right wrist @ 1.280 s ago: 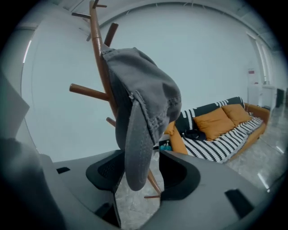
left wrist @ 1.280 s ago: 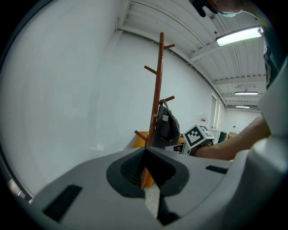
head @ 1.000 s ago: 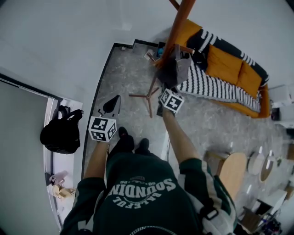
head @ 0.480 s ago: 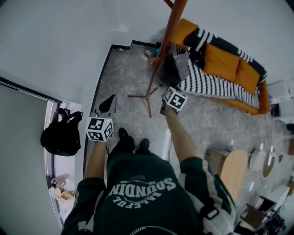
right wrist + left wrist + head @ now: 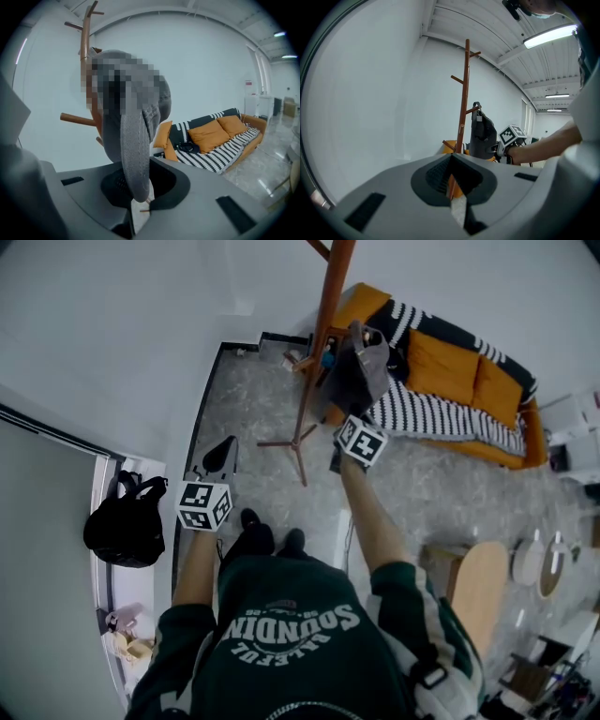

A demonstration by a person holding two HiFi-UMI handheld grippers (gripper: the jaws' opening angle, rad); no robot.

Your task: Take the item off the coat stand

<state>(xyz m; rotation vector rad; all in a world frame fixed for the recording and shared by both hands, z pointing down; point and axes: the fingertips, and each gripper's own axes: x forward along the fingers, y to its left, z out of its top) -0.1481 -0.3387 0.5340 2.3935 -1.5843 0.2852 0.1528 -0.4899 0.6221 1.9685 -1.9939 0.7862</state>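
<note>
At the far left a black backpack (image 5: 117,521) sat on a white ledge by the wall, well apart from everything else. The left gripper (image 5: 457,200) was held low in front of the person, its jaws drawn almost together with nothing between them, only a thin sliver of floor showing through. It pointed toward the coat stand (image 5: 330,324) but was well short of it.

The stand's brown pole rose from spread legs on the grey stone floor (image 5: 244,399), with short pegs angling off it. The grey bag (image 5: 361,371) hung from one peg on the pole's right side, close against the wood. A lower peg (image 5: 77,119) jutted out just beside the bag.

The right gripper (image 5: 139,201) was raised to the bag's lower edge, its jaws closed on the bag's broad grey strap (image 5: 136,154), which hung down into them.

Behind the stand, an orange sofa (image 5: 450,367) with a striped blanket (image 5: 441,418) ran along the wall. A round wooden table (image 5: 478,587) stood farther right.
</note>
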